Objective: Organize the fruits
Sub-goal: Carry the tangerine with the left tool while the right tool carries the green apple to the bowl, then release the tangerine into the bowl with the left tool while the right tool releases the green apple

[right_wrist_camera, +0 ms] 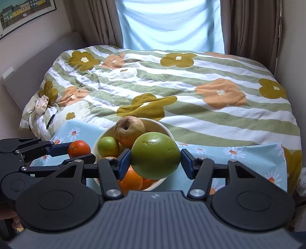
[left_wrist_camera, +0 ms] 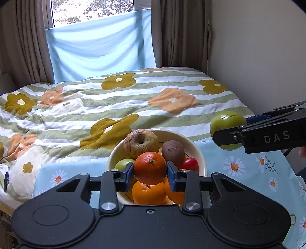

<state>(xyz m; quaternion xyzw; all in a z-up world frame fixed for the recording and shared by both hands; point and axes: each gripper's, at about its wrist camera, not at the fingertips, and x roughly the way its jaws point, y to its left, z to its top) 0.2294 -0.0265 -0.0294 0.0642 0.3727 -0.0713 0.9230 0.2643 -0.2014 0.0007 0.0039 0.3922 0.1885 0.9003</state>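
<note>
Fruits mid-sort: my left tool (left_wrist_camera: 150, 173) clamps tangerine (left_wrist_camera: 150, 168), right tool (right_wrist_camera: 155, 160) clamps green apple (right_wrist_camera: 155, 154); bowl (left_wrist_camera: 198, 151) holds rest.

Soft daylight from window (left_wrist_camera: 91, 11) behind pale blue translucent cloth (left_wrist_camera: 99, 47), which glows, slightly blown out in right wrist view. Room evenly lit, shadows faint. Small glare spots on round green fruit (right_wrist_camera: 155, 155) and glossy orange mandarin (left_wrist_camera: 150, 168). Strong fisheye bending at edges, dark vignette in corners. Slight softness on far brown curtains (left_wrist_camera: 181, 32).
</note>
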